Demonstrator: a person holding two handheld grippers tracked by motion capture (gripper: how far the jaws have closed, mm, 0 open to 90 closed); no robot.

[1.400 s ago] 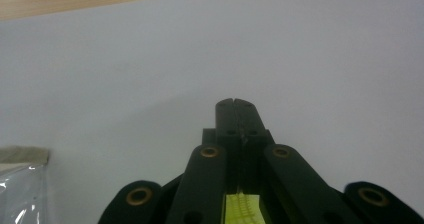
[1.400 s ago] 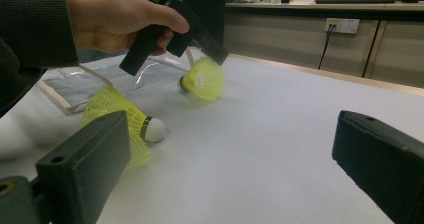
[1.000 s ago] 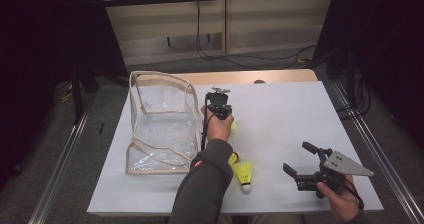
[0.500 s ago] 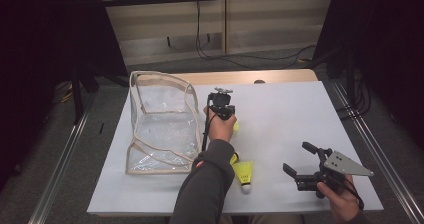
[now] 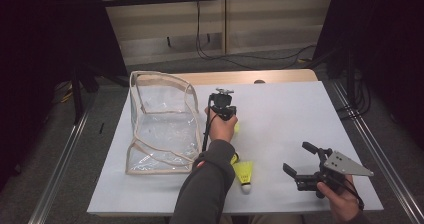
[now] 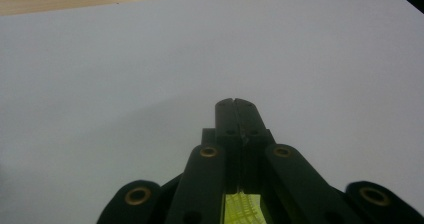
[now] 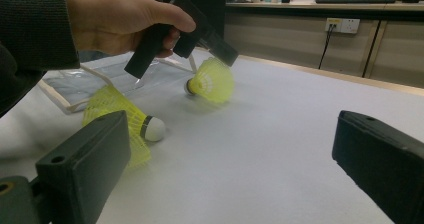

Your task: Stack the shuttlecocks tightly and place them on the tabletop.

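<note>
While both hands rest over the white counter (image 5: 300, 109), the scene reads as follows.

Landmark: a clear bag (image 5: 160, 121) lying on the counter's left side, mouth facing right.

Left tool (image 5: 226, 115): just right of the bag, jaws together, clamped on the skirt of a yellow shuttlecock (image 7: 212, 80) at the counter surface.

Second shuttlecock (image 5: 244, 174): lying free, well right of the bag's near corner, white cork toward the person.

Right tool (image 5: 300, 159): far right of the bag, jaws apart, holding nothing.

Step in hand: seemingly packing shuttlecocks, first one just gripped.

Next move: probably lift it, carry it left, and release it inside the bag's opening without crushing the skirt.
</note>
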